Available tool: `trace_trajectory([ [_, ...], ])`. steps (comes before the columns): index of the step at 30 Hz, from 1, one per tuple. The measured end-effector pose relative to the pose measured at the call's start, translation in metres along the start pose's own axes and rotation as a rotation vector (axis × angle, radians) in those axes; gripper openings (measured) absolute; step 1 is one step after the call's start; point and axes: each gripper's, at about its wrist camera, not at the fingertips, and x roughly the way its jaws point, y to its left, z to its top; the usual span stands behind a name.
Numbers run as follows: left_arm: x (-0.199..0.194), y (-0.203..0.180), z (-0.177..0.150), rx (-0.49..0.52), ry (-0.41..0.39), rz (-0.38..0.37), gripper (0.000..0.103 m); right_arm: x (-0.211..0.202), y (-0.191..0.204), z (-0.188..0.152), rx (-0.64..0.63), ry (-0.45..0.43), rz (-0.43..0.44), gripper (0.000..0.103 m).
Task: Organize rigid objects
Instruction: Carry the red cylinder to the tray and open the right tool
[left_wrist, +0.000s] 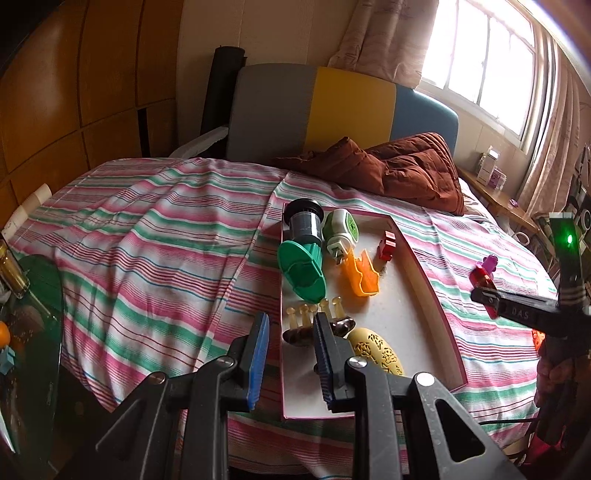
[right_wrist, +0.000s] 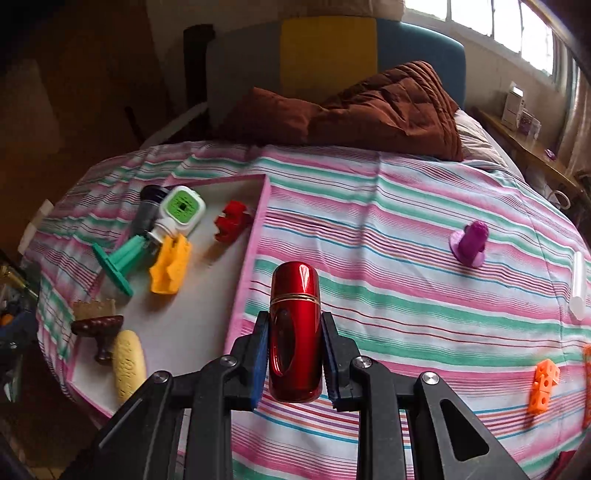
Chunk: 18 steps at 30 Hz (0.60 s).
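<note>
A glossy red capsule (right_wrist: 295, 288) is clamped between the blue pads of my right gripper (right_wrist: 294, 318), which hangs above the striped bedsheet just right of a white tray with a pink rim (right_wrist: 255, 236). In the left wrist view this tray (left_wrist: 417, 295) holds a dark grey cylinder (left_wrist: 301, 221), a green-and-white plug (left_wrist: 340, 230), a green piece (left_wrist: 301, 269), an orange piece (left_wrist: 360, 277), a red piece (left_wrist: 386, 245), a brown knob (left_wrist: 295, 336) and a cream oval (left_wrist: 376, 350). My left gripper (left_wrist: 291, 332) is open and empty over the tray's near left rim.
Loose on the sheet to the right lie a purple peg (right_wrist: 471, 243), orange cubes (right_wrist: 543, 384) and a white tube (right_wrist: 578, 288). A brown quilt (right_wrist: 369, 107) is bunched at the headboard. A glass side table (left_wrist: 37, 332) with a bottle stands left of the bed.
</note>
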Motion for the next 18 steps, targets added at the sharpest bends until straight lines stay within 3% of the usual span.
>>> trace_trajectory([
  [5, 0.000, 0.004, -0.002, -0.007, -0.001, -0.001, 0.024, 0.006, 0.035, 0.012, -0.033, -0.002, 0.032, 0.026],
  [18, 0.002, 0.014, -0.004, -0.030, 0.004, 0.005, 0.024, 0.054, 0.077, 0.030, -0.050, 0.086, 0.042, 0.026],
])
